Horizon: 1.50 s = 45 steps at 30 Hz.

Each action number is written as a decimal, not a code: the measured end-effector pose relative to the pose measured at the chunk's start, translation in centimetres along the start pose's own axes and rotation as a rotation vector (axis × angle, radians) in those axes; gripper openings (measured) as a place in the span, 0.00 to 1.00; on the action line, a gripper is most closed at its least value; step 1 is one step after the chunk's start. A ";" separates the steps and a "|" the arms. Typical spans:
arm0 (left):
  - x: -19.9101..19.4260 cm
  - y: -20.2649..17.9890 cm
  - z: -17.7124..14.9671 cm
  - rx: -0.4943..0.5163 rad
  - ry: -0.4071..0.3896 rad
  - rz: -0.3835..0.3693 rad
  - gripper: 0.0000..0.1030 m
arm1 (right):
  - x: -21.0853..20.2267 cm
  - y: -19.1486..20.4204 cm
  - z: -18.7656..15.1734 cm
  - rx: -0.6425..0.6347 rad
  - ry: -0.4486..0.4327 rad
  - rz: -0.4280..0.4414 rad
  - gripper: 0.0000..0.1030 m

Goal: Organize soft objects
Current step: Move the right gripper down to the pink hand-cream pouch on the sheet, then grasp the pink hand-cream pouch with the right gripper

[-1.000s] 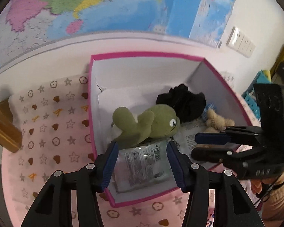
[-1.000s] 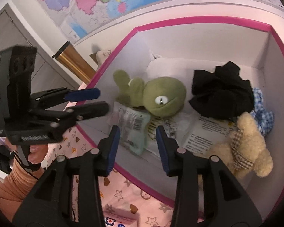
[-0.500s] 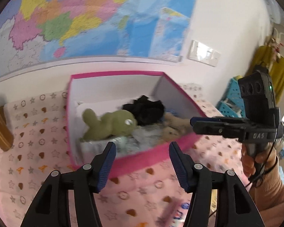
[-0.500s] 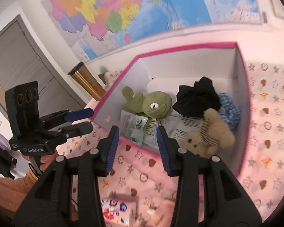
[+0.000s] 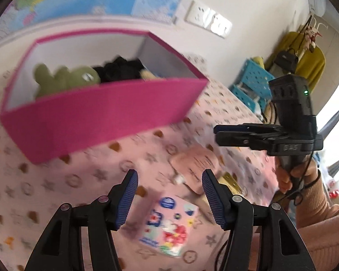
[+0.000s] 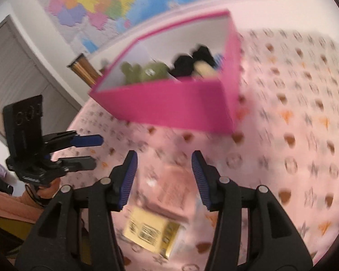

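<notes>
A pink box [image 5: 97, 115] [image 6: 169, 106] sits on the patterned cloth; it holds a green plush [image 5: 65, 76] [image 6: 147, 73], a black soft item [image 5: 122, 70] [image 6: 192, 63] and a tan plush [image 6: 204, 70]. My left gripper [image 5: 169, 194] is open and empty over a floral tissue pack [image 5: 167, 225]. My right gripper [image 6: 163, 176] is open and empty over a pink packet [image 6: 171, 192] [image 5: 196, 164] and a yellow packet [image 6: 151, 230]. Each gripper shows in the other's view: the right [image 5: 217, 132] and the left [image 6: 99, 150].
The pink star-and-heart cloth [image 6: 293, 135] covers the table. A map [image 6: 106, 6] hangs on the wall behind the box. A blue crate [image 5: 250, 83] and yellow clothing [image 5: 305, 58] stand beyond the table at the right. A brass post [image 6: 83, 70] stands left of the box.
Both grippers have pulled back and down from the box, which now sits farther off. The loose packets on the cloth have come into view beneath them. Both stay open.
</notes>
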State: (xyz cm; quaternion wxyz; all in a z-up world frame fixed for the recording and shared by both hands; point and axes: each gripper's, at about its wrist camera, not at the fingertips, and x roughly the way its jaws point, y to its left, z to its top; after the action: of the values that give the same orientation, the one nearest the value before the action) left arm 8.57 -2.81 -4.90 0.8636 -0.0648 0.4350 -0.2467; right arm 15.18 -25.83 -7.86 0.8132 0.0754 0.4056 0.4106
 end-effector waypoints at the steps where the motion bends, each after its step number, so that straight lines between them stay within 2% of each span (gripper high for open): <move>1: 0.6 -0.2 -0.1 -0.003 0.016 -0.009 0.58 | 0.2 -0.5 -0.5 0.018 0.012 -0.013 0.50; 5: 3.2 -0.8 -0.6 -0.014 0.078 -0.017 0.58 | 0.8 -2.2 -2.2 0.087 0.037 -0.037 0.50; 10: 5.6 -1.0 -0.9 -0.021 0.146 -0.016 0.58 | 1.4 -2.8 -3.2 0.103 0.045 -0.043 0.50; 11: 5.9 -1.0 -0.9 -0.023 0.157 -0.015 0.58 | 1.5 -2.8 -3.3 0.103 0.046 -0.042 0.47; 14: 6.1 -1.3 -1.1 -0.016 0.171 -0.020 0.58 | 1.8 -2.6 -3.4 0.080 0.056 -0.046 0.26; 15: 6.2 -1.4 -1.1 -0.011 0.176 -0.019 0.57 | 1.9 -2.6 -3.5 0.072 0.061 -0.043 0.25; 21: 7.3 -2.1 -0.8 0.018 0.217 -0.016 0.56 | 2.0 -3.5 -3.8 0.089 0.042 -0.014 0.23; 25: 8.0 -2.7 -0.4 0.027 0.244 -0.055 0.55 | 1.7 -4.2 -4.3 0.132 0.023 0.014 0.23; 27: 8.2 -2.8 -0.2 0.025 0.246 -0.060 0.50 | 1.6 -4.3 -4.4 0.143 0.017 0.021 0.23; 30: 8.5 -3.1 -0.1 0.013 0.255 -0.066 0.49 | 1.6 -4.4 -4.4 0.160 0.010 0.022 0.23; 32: 8.5 -3.1 0.0 -0.002 0.261 -0.063 0.43 | 1.5 -4.6 -4.5 0.184 0.004 0.034 0.23; 34: 8.4 -2.9 0.0 -0.027 0.270 -0.053 0.42 | 1.5 -4.8 -4.7 0.202 -0.001 0.043 0.22; 45: 8.2 -2.8 -0.3 -0.054 0.257 -0.062 0.40 | 1.6 -4.5 -4.8 0.205 -0.001 0.034 0.22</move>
State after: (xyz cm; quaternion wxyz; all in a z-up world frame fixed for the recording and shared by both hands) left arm 11.42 -9.18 -10.02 0.7908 -0.0692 0.5462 -0.2676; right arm 14.97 -28.58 -14.01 0.7944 0.1650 0.4437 0.3806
